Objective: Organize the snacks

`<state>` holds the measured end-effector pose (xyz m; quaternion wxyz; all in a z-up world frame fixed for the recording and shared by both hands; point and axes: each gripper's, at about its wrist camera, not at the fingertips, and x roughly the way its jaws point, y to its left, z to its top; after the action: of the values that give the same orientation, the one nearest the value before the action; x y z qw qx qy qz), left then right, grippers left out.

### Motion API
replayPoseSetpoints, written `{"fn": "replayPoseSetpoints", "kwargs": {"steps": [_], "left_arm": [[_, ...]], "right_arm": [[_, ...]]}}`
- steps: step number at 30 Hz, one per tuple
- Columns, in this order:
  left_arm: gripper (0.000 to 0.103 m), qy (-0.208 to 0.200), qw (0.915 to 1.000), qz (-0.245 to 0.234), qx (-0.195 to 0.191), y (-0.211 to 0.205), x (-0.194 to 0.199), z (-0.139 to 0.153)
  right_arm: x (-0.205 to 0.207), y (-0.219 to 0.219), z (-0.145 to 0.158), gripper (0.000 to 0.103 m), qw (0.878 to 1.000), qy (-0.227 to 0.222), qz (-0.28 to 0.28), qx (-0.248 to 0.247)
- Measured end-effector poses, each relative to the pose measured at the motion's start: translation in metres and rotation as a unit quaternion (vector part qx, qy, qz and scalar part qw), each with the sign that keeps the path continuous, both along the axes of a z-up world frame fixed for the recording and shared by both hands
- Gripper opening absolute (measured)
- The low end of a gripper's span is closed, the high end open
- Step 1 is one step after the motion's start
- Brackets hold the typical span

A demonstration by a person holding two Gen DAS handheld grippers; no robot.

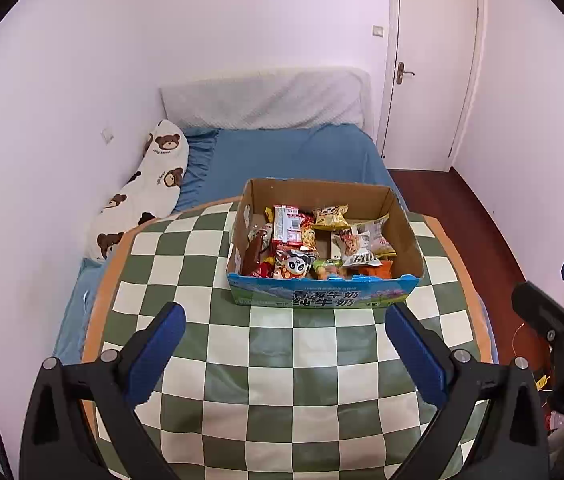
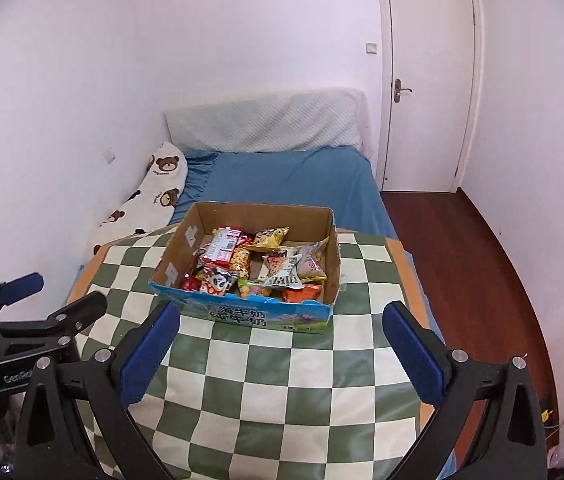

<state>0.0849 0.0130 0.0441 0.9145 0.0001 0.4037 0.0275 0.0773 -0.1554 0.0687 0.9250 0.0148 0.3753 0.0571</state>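
Here: rectangular cardboard box (image 1: 323,296), crinkly snack packets (image 1: 305,240) inside.

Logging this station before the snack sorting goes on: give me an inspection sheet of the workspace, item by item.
Surface: table under a green and white checked cloth; no loose item on the cloth around the box.
Job's things: open cardboard box on the far part of the table, holding mixed snack packets, all inside its walls.
Clutter: nothing seen on the table.
Grippers: left gripper and right gripper both open, empty, above the near cloth, short of the box.
Cables: thin wires on the floor at the right, away from the table.
Surroundings: bed with blue sheet behind the table, bear-print pillow along the wall, closed white door, wooden floor.
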Motion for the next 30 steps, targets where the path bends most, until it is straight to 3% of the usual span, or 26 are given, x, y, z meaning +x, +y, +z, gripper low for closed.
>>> {"fn": "replayPoseSetpoints", "kwargs": {"steps": [10,16,30], "left_arm": [[0.103,-0.013,0.9998,-0.004,-0.014,0.000,-0.003,0.000],[0.103,-0.028,0.9995,0.012,0.009,-0.002,0.014,-0.009],[0.103,0.010,0.9995,0.024,0.019,-0.007,0.070,-0.051]], "right_arm": [[0.003,-0.004,-0.003,0.103,1.000,0.004,-0.005,0.003],[0.024,-0.007,-0.016,0.103,1.000,0.000,-0.018,-0.011],[0.081,-0.018,-0.056,0.103,0.998,0.020,-0.051,-0.016]]}}
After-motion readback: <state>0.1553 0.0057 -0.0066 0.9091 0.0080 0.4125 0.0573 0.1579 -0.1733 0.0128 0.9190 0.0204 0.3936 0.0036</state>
